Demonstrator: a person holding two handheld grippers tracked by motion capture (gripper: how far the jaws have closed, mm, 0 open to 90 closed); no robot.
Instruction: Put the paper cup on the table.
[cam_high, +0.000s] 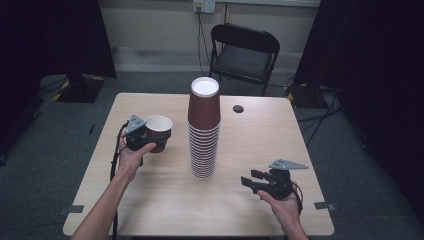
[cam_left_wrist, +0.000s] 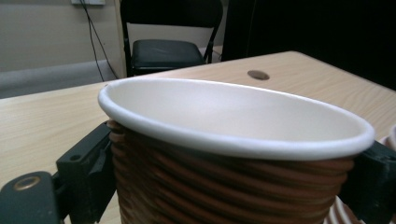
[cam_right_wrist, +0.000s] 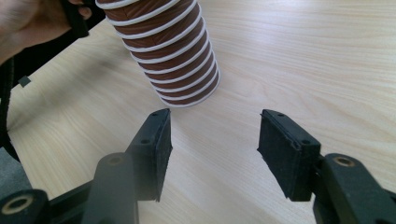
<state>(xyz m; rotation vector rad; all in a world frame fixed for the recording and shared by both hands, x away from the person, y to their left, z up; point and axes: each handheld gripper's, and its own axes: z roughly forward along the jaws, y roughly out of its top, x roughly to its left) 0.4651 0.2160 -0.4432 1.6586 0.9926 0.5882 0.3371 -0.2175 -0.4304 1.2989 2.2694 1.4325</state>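
Left claw (cam_high: 159, 137): clamped on a single cup (cam_high: 158, 131), pads pressed on its ribbed wall so the mouth stays upright.
Cup: held above the bench (cam_high: 150, 200), left of the stack (cam_high: 203, 131) and apart from it.
Stack: nested cups, standing mid-bench, within reach of both hands.
Right claw (cam_high: 254, 179): gaping, nothing between its pads, low over the bench near and right of the stack, aimed at its base, probably ready to steady it.

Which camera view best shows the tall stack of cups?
The high view: the stack of cups stands whole on the table, top to bottom. The right gripper view shows its lower part; the left gripper view shows just a sliver at the bottom right.
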